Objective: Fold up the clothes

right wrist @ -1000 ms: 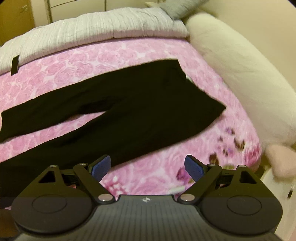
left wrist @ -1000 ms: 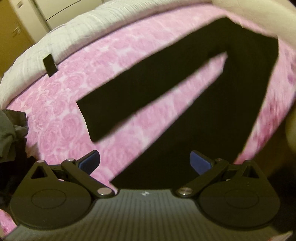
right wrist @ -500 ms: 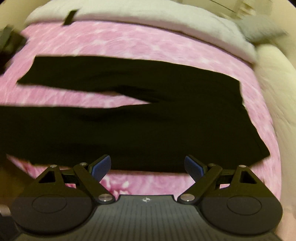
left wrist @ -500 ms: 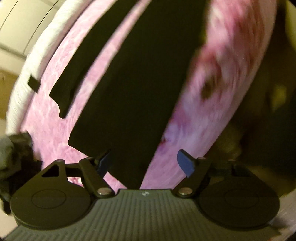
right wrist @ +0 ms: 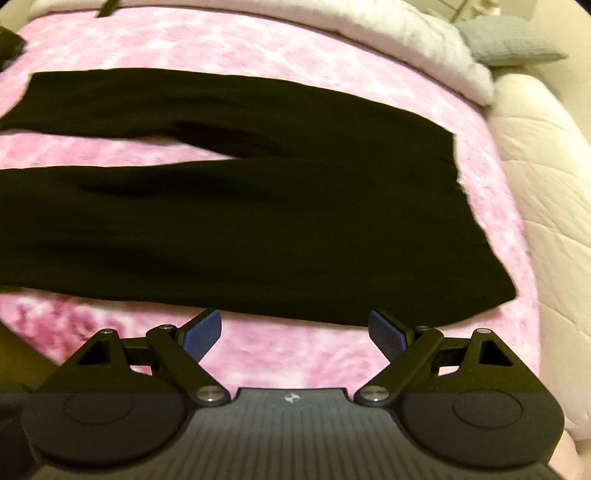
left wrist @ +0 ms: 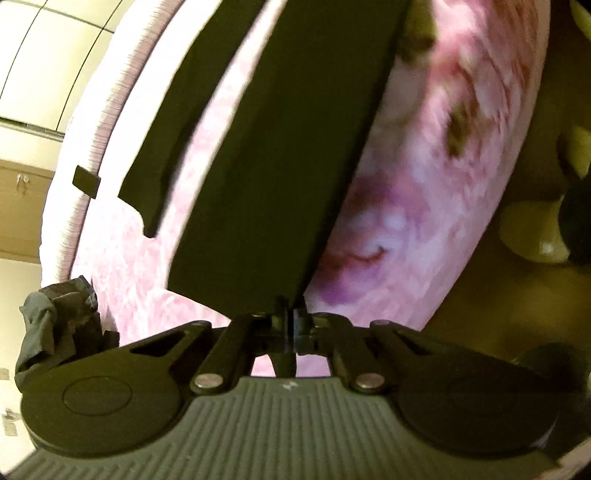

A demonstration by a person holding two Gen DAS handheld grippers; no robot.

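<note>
Lying flat on a pink rose-patterned blanket [right wrist: 280, 48], black trousers [right wrist: 258, 206] spread with 2 legs running left and the waistband at the right. Left gripper [left wrist: 290, 319]: jaws closed together, pinching the near hem corner of 1 trouser leg at the blanket's edge. Right gripper [right wrist: 295, 334]: jaws wide apart, blue pads [right wrist: 202, 334] empty, hovering just near of the trousers' near edge by the waist. A crumpled dark garment [left wrist: 55, 325] sits at the left; a white quilt [right wrist: 424, 35] and grey pillow [right wrist: 509, 40] lie far right.
</note>
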